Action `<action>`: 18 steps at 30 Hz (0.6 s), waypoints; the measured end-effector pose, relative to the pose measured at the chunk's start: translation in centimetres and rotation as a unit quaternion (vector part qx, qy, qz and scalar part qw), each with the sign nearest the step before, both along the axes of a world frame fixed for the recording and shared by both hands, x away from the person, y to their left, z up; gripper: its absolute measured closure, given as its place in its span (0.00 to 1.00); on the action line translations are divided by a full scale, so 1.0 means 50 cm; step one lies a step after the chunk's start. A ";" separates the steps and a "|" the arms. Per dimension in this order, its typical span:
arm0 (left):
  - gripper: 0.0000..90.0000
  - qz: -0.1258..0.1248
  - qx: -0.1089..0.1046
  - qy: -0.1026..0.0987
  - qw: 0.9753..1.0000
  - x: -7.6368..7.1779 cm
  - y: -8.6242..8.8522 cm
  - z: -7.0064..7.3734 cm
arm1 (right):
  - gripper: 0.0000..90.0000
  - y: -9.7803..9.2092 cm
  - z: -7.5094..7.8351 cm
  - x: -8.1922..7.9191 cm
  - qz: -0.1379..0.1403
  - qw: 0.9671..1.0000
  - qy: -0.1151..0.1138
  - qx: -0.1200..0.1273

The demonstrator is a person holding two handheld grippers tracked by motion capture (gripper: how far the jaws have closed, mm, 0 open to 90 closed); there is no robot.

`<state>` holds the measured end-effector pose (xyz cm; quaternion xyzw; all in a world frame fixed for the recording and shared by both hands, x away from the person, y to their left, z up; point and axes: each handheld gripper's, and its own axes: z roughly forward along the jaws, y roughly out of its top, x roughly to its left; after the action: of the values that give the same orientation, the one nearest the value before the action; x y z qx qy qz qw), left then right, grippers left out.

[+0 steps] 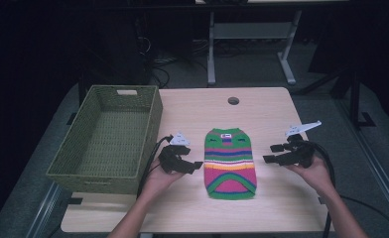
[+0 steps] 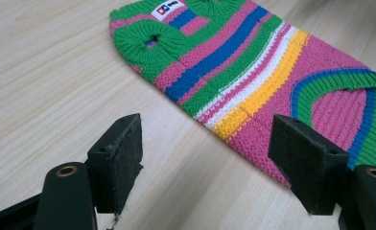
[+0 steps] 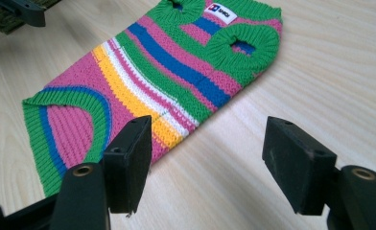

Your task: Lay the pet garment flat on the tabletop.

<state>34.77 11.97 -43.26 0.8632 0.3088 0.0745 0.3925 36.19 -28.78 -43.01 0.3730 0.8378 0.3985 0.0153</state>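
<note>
A small striped knit sweater (image 1: 230,163) in green, pink, blue, yellow and white lies flat in the middle of the wooden table (image 1: 272,208), its neck with a white label toward the far side. My left gripper (image 1: 191,159) hovers just left of it, open and holding nothing. In the left gripper view the sweater (image 2: 253,72) lies ahead between the spread pads (image 2: 121,158). My right gripper (image 1: 270,153) is open just right of the sweater. Its own view shows the sweater (image 3: 162,76) ahead on the left, beyond the wide jaws.
A green woven basket (image 1: 108,136) with nothing in it stands on the left part of the table, close to my left hand. A round cable hole (image 1: 233,100) is near the far edge. Bare table (image 3: 320,72) lies to the right of the sweater.
</note>
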 end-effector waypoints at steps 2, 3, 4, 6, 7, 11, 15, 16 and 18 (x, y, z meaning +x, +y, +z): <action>0.30 0.000 0.001 -0.001 1.000 -0.005 0.003 -0.001 | 0.37 -0.006 -0.003 -0.005 0.000 1.000 -0.001 0.000; 0.30 0.001 -0.002 0.000 1.000 -0.007 0.004 -0.001 | 0.37 -0.008 -0.004 -0.007 -0.001 1.000 -0.002 0.001; 0.30 0.000 -0.002 0.000 1.000 -0.009 0.005 -0.001 | 0.37 -0.011 -0.006 -0.010 -0.002 1.000 -0.003 0.002; 0.30 0.002 -0.004 0.000 1.000 -0.014 0.006 -0.003 | 0.36 -0.015 -0.007 -0.013 -0.002 1.000 0.002 -0.001; 0.30 -0.001 -0.001 0.003 1.000 -0.015 0.007 -0.002 | 0.36 -0.016 -0.006 -0.014 -0.002 1.000 0.002 -0.001; 0.30 -0.007 -0.008 0.004 1.000 -0.024 0.008 -0.001 | 0.36 -0.021 -0.005 -0.026 -0.002 1.000 -0.007 0.001; 0.30 -0.009 -0.006 0.002 1.000 -0.031 0.010 -0.002 | 0.36 -0.026 -0.010 -0.036 -0.004 1.000 -0.010 -0.003; 0.30 -0.009 -0.006 0.002 1.000 -0.031 0.010 -0.002 | 0.36 -0.026 -0.010 -0.036 -0.004 1.000 -0.010 -0.003; 0.30 -0.009 -0.004 0.002 1.000 -0.036 0.014 -0.004 | 0.35 -0.032 -0.013 -0.041 -0.006 1.000 -0.007 -0.004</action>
<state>32.97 12.69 -43.44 0.8645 0.3015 0.0680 0.3964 34.12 -30.36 -43.67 0.3750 0.8371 0.3977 0.0244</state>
